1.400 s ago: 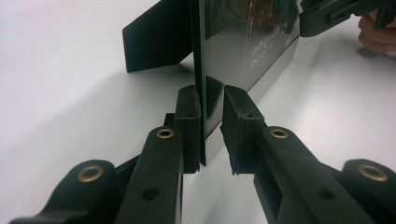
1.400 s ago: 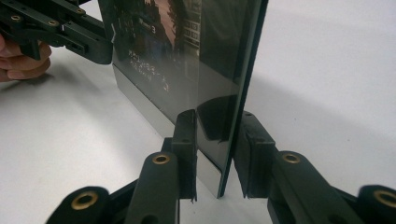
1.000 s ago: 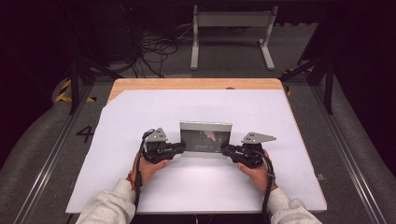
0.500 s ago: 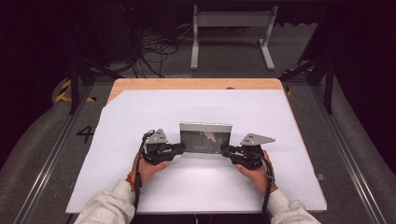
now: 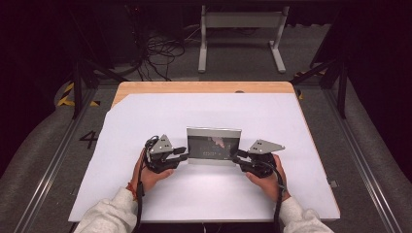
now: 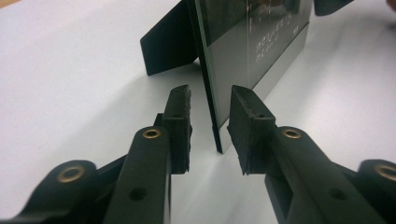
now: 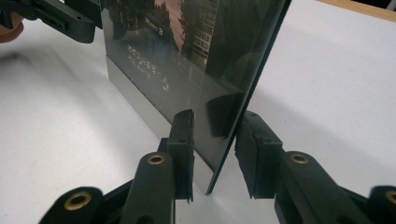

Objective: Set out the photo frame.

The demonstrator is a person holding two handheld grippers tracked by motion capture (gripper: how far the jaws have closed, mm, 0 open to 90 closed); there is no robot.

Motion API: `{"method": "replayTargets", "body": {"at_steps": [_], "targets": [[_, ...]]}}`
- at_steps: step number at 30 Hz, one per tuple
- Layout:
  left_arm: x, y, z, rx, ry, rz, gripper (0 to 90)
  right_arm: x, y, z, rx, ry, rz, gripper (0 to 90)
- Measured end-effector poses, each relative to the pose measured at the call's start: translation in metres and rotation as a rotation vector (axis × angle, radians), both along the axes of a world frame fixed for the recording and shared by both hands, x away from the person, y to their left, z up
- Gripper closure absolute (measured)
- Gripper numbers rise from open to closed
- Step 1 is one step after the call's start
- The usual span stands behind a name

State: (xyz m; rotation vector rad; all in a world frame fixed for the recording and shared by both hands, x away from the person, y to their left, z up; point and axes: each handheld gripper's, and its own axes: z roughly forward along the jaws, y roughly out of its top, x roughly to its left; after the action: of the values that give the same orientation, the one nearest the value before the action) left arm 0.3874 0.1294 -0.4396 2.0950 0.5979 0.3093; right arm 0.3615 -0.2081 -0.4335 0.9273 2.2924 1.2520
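Observation:
A glass-fronted photo frame (image 5: 214, 145) stands upright on the white table top, propped by a black back leg (image 6: 170, 39). My left gripper (image 5: 183, 154) is at its left end and my right gripper (image 5: 237, 158) at its right end. In the left gripper view the frame's edge (image 6: 261, 46) sits between the jaws of the left gripper (image 6: 210, 100) with a gap on each side. The right gripper (image 7: 215, 123) likewise straddles the frame (image 7: 187, 46) without pressing on it. Both pairs of jaws have just been opening around the frame.
A white sheet (image 5: 291, 111) covers the wooden table, whose bare far edge (image 5: 204, 87) shows beyond it. On the floor behind are a grey metal stand (image 5: 240, 22) and loose cables (image 5: 160, 48). Both forearms enter from the near edge.
Hands and frame stay where they were; the high view shows no plain shift.

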Motion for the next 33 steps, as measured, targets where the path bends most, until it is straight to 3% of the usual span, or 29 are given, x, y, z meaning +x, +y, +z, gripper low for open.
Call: {"method": "replayTargets", "body": {"at_steps": [13,16,22,30,33], "targets": [[-0.017,0.017,0.014,0.078,-0.112,0.037,47.9,-0.011,-0.013,0.010,-0.016,-0.052,-0.001,56.7],[-0.020,0.023,0.016,0.073,-0.107,0.046,41.8,-0.015,-0.017,0.012,-0.020,-0.067,0.004,54.0],[-0.030,0.033,0.014,0.115,-0.124,0.070,30.8,-0.024,-0.022,0.013,-0.072,-0.085,0.022,48.6],[-0.041,0.052,0.013,0.107,-0.146,0.078,24.0,-0.032,-0.028,0.013,-0.113,-0.110,0.028,43.8],[-0.046,0.062,0.011,0.094,-0.141,0.080,22.1,-0.037,-0.033,0.013,-0.131,-0.124,0.020,38.1]]}}
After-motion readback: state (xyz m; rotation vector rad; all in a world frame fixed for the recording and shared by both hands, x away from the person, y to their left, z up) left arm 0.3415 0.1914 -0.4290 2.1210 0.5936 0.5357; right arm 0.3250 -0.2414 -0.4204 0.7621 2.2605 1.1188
